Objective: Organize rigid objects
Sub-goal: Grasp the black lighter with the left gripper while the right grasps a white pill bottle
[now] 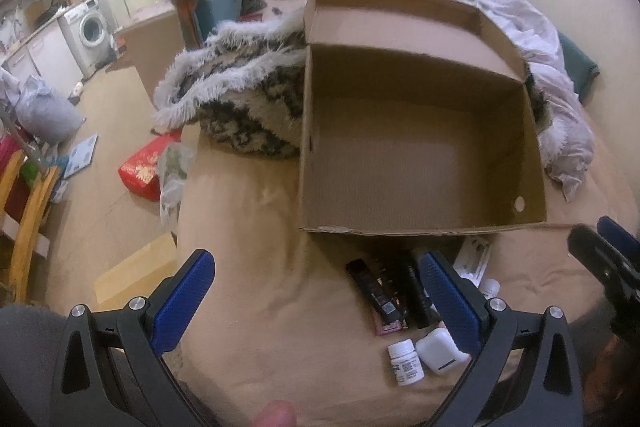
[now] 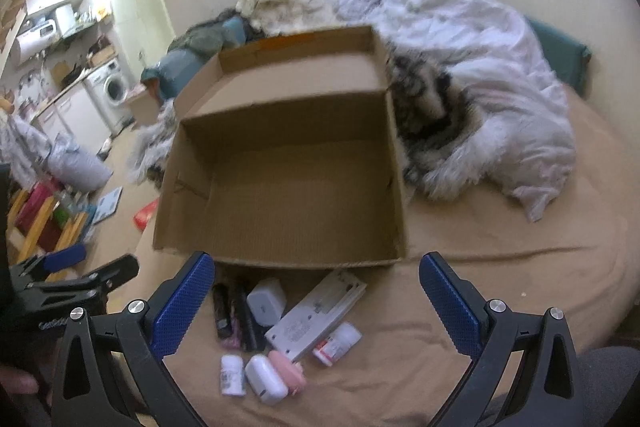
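Observation:
An open, empty cardboard box (image 1: 420, 163) (image 2: 288, 187) stands on the tan bed. In front of it lie small rigid items: dark tubes (image 1: 380, 291) (image 2: 236, 311), a white pill bottle (image 1: 406, 361) (image 2: 232, 375), a white earbud case (image 1: 440, 351) (image 2: 266, 379), a pink case (image 2: 286, 367), a white flat box (image 2: 316, 315), a white charger (image 2: 266, 301) and a red-labelled bottle (image 2: 338, 343). My left gripper (image 1: 316, 275) is open and empty, left of the items. My right gripper (image 2: 316, 279) is open and empty above them.
A fluffy patterned blanket (image 1: 240, 95) and a white duvet (image 2: 500, 75) are bunched behind and beside the box. The bed's left edge drops to a floor with a red bag (image 1: 144, 167) and wooden chair (image 1: 24, 211). Each gripper shows in the other's view: (image 1: 604, 259), (image 2: 76, 275).

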A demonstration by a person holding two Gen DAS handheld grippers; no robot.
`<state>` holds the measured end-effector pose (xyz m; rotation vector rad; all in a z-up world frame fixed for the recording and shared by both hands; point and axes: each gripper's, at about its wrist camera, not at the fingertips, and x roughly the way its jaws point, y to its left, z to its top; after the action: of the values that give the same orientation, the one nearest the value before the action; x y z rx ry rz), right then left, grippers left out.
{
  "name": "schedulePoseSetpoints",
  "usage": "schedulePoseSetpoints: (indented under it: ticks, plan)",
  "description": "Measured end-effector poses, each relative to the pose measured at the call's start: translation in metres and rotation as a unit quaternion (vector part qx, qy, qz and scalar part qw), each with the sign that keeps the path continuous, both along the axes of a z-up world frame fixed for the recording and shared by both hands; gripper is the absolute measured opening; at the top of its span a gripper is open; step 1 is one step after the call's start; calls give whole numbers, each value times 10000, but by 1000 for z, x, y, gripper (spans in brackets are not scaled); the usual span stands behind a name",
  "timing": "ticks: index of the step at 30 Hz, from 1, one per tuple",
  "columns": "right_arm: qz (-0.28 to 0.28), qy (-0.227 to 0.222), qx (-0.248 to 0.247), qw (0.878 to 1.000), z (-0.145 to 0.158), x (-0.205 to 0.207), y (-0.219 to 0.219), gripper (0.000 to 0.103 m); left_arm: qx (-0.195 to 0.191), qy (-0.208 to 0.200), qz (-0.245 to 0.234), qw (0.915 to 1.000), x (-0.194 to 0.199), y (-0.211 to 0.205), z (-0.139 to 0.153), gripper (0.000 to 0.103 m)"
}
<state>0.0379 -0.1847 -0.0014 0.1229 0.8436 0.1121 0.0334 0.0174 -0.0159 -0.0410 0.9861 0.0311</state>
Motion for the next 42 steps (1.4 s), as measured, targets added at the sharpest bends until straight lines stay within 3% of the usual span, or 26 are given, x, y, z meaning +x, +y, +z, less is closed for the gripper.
schedulePoseSetpoints:
  ticks: [7, 12, 19, 24, 29, 32, 34, 37, 42]
  plan:
    - [15, 928, 431, 9948, -21, 28, -16, 103, -368, 833, 533, 9944, 31, 36, -20, 102]
    - [-77, 1805, 950, 9789, -53, 49, -27, 103, -802, 1703, 707, 9796, 48, 48, -59, 101]
    - [-369, 2171, 1267, 9672, -85, 52, -33, 103, -1294, 2381, 708, 9600, 57, 24, -104, 89]
    - [-438, 2135, 1118, 9695, -82, 51, -32, 103, -1240, 2555, 512, 9575, 65, -2, -121, 81]
    - [-447, 2077, 1002, 9720, -78, 51, -33, 103, -1293, 2813, 421, 9500, 69, -15, -143, 60]
    - [-456, 2093, 984, 9718, -79, 52, -33, 103, -1321, 2840, 363, 9490, 73, -17, -152, 44]
    - [-449, 2113, 955, 9717, -80, 50, -33, 103, -1299, 2811, 378, 9501, 75, -16, -154, 18]
    - [-426, 2113, 883, 9725, -81, 51, -32, 103, -1363, 2741, 319, 9515, 75, -11, -155, 17]
    - [-401, 2217, 1003, 9691, -85, 51, -34, 103, -1143, 2574, 210, 9593, 68, -6, -147, 17]
